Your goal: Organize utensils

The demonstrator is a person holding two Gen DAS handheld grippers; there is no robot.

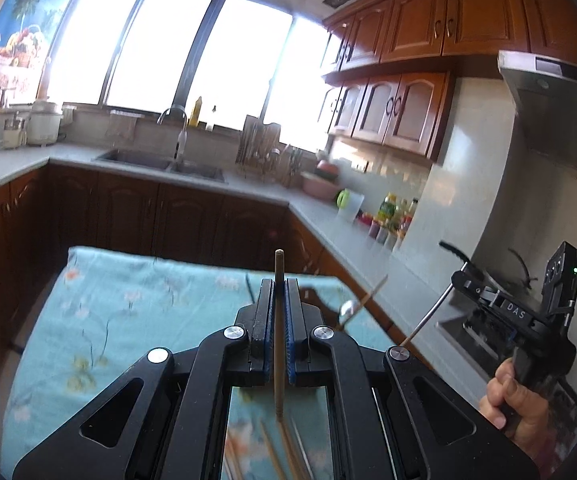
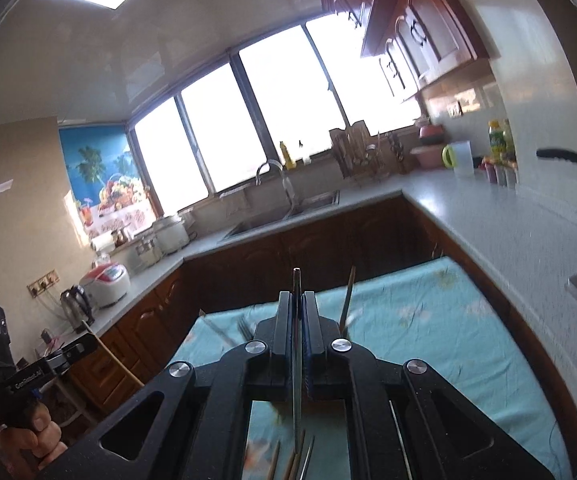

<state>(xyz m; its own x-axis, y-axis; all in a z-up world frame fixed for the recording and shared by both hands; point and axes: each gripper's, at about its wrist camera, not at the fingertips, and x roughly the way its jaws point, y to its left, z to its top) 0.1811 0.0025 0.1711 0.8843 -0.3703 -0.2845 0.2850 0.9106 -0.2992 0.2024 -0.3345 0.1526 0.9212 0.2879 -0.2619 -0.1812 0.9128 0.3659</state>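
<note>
My left gripper [image 1: 279,284] is shut on a wooden chopstick [image 1: 279,320] that stands upright between the blue pads, above the floral blue cloth [image 1: 128,312]. My right gripper [image 2: 297,298] is shut on a thin metal utensil [image 2: 297,344] held upright; it also shows in the left wrist view [image 1: 428,316] as a slim metal rod. The left gripper with its chopstick shows at the left of the right wrist view [image 2: 100,346]. More chopsticks [image 2: 288,460] and utensils lie on the cloth below both grippers. A spoon and a chopstick [image 1: 362,300] stick up near the cloth's right edge.
The cloth-covered table [image 2: 428,320] stands inside an L-shaped grey counter [image 2: 508,232]. A sink [image 1: 160,160] lies under the windows, a dish rack [image 1: 260,148] beside it. Bottles and jars [image 1: 388,216] stand on the right counter. Rice cookers and a kettle [image 2: 74,304] stand on the left counter.
</note>
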